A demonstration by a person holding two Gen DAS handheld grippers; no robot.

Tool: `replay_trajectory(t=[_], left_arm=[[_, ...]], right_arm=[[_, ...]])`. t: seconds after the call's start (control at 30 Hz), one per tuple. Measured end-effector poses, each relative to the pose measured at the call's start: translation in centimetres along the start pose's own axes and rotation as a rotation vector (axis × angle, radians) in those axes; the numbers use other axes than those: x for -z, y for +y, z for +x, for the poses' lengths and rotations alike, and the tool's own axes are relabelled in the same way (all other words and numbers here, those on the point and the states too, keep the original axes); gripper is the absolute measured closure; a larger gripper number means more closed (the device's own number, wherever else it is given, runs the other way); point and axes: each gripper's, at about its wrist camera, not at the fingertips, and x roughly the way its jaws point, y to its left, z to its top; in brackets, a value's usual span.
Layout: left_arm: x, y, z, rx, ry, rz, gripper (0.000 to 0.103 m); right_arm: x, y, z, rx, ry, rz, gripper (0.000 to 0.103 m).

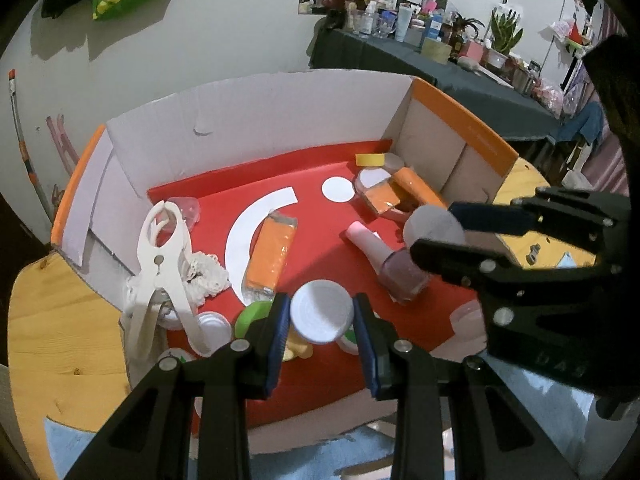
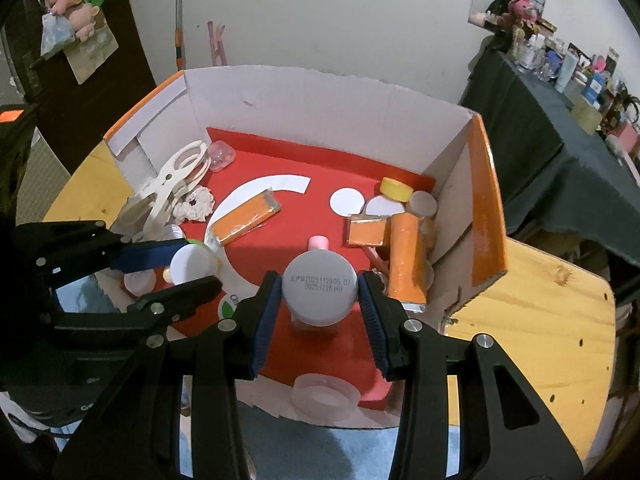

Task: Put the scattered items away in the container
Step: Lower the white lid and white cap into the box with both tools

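While nail polish (image 1: 394, 268) and orange packets (image 1: 270, 254) crowd the box (image 1: 248, 128) below, my left tool (image 1: 322, 318) clamps a white-capped jar (image 1: 322, 312), my right tool (image 2: 320, 294) a grey-capped one (image 2: 319, 290).

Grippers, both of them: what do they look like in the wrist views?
The left gripper and right gripper match: matte black angular linkage arms with triangular cut-outs and silver round pivot bolts, each ending in two flat fingers faced with ribbed dark blue pads. No cables, hands or sleeves show.
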Motion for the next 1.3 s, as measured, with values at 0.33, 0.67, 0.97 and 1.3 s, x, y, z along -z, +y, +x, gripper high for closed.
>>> replay_trajectory(t=[0.33, 0.67, 0.97, 1.3], left_arm=[[-0.6, -0.3, 0.7, 0.012, 0.009, -0.002, 0.069], [-1.2, -0.3, 1.1, 0.021, 0.012, -0.015, 0.069], [-2.6, 0.1, 2.3, 0.036, 0.033, -0.039, 0.069], [-3.3, -0.2, 4.2, 0.001, 0.078, -0.038, 0.069]], right_arm=[[0.2, -1.1, 0.9, -0.015, 0.025, 0.041, 0.065], [0.2, -1.4, 0.8, -0.018, 0.015, 0.051, 0.065], [0.3, -1.5, 0.6, -0.02, 0.013, 0.057, 0.065], [0.9, -1.2, 0.5, -0.018, 0.016, 0.049, 0.065]])
